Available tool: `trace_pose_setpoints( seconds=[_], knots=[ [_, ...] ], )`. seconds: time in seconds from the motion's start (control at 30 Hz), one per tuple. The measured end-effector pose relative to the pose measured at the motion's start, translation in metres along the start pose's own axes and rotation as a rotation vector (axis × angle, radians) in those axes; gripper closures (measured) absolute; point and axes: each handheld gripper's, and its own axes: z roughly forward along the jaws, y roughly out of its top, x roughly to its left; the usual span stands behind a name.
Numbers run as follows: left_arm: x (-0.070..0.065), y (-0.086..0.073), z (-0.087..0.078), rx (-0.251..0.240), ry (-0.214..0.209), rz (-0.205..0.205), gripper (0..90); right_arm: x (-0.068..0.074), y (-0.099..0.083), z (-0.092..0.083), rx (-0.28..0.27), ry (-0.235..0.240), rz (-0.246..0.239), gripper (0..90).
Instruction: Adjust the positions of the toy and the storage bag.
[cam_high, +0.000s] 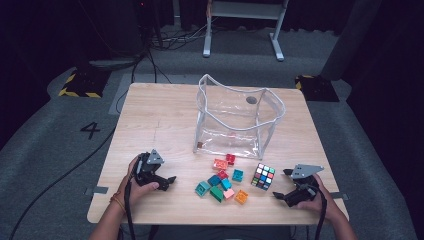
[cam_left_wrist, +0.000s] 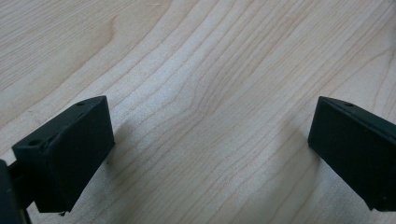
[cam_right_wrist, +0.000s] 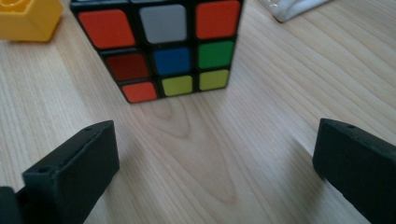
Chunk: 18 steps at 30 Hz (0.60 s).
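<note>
Both grippers idle and wide open, puzzle cube just ahead of my right one.

My right gripper rests on the desk, jaws spread with nothing between them; the puzzle cube sits at its 11 o'clock, near the loose toy bricks and at 5 o'clock of the clear zip bag. My left gripper is open too, over bare wood. To do this well, I'd square the jaws to two flat cube faces, straddle the middle layer, then close firmly so it doesn't twist.
</note>
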Motion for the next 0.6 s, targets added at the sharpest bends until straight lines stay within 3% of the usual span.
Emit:
trace_pose_setpoints(
  seconds=[0.13,0.47,0.6],
  knots=[
    [0.0,0.0,0.0,0.0,0.0,0.0,0.4,0.006,0.007,0.006,-0.001,0.016,-0.028,0.3],
    [0.001,0.0,-0.001,0.005,0.007,0.016,0.4,0.017,0.022,0.023,-0.004,0.007,-0.015,0.6],
    [0.001,0.0,-0.001,0.002,0.013,0.016,0.4,0.017,0.03,0.027,-0.051,0.025,-0.025,22.4]
  ],
)
